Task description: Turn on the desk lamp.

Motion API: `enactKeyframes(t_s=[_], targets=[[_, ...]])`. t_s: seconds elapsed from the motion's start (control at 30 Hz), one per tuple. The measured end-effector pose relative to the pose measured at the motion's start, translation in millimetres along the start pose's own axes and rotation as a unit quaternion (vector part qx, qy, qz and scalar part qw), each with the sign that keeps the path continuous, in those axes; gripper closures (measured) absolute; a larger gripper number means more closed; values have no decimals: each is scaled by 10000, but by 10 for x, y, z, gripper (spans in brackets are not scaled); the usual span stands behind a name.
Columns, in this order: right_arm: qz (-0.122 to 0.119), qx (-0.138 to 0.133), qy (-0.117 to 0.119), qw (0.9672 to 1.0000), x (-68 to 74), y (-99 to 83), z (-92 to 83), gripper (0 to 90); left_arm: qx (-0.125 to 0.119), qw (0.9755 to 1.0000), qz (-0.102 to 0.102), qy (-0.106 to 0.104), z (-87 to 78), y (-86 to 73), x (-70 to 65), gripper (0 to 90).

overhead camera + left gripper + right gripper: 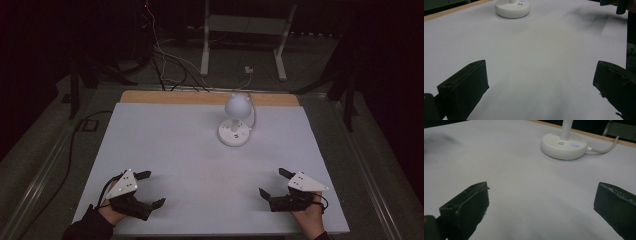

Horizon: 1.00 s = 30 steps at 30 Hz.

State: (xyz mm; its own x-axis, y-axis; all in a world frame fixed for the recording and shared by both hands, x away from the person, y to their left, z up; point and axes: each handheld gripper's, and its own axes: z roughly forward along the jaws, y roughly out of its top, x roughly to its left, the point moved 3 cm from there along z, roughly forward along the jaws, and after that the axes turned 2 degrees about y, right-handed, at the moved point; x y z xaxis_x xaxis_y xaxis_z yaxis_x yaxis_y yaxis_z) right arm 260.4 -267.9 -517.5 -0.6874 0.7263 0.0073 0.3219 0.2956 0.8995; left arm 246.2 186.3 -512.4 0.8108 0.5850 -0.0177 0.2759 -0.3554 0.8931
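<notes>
Toward the far edge of the white bench point(175, 150), right of centre, stands a small white lamp point(236, 120). Its round base point(564, 145) sits flat on the bench, a slim stem rises upright from it, so the long axis is vertical, and the rounded head point(237, 105) tops the stem. A white cable point(605, 147) leaves the base toward the bench's far wooden edge. At the near edge, the left gripper point(150, 189) rests at the left corner and the right gripper point(272, 182) at the right corner, both well apart from the lamp, and both point inward across the bench. Each has its fingers point(464, 87) spread wide with only bare bench between them; the right gripper view shows the same gap between its fingers point(465, 207)
</notes>
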Motion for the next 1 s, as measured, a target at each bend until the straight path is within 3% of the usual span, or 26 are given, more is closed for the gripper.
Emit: enactKeyframes(t_s=[0.13,0.37,0.6,1.0], targets=[[-26,79,24,10000,3,1,2,0,-64,9999,-122,-10,-23,-4,24,4],[-146,110,137,9997,46,11,23,0,-42,9999,-155,-18,-9,-7,36,4],[-157,98,-83,9998,34,-13,16,0,-92,9998,-199,-35,-4,10,42,4],[-250,25,-149,9996,68,11,-8,0,-118,9997,-205,-37,-31,4,11,4]])
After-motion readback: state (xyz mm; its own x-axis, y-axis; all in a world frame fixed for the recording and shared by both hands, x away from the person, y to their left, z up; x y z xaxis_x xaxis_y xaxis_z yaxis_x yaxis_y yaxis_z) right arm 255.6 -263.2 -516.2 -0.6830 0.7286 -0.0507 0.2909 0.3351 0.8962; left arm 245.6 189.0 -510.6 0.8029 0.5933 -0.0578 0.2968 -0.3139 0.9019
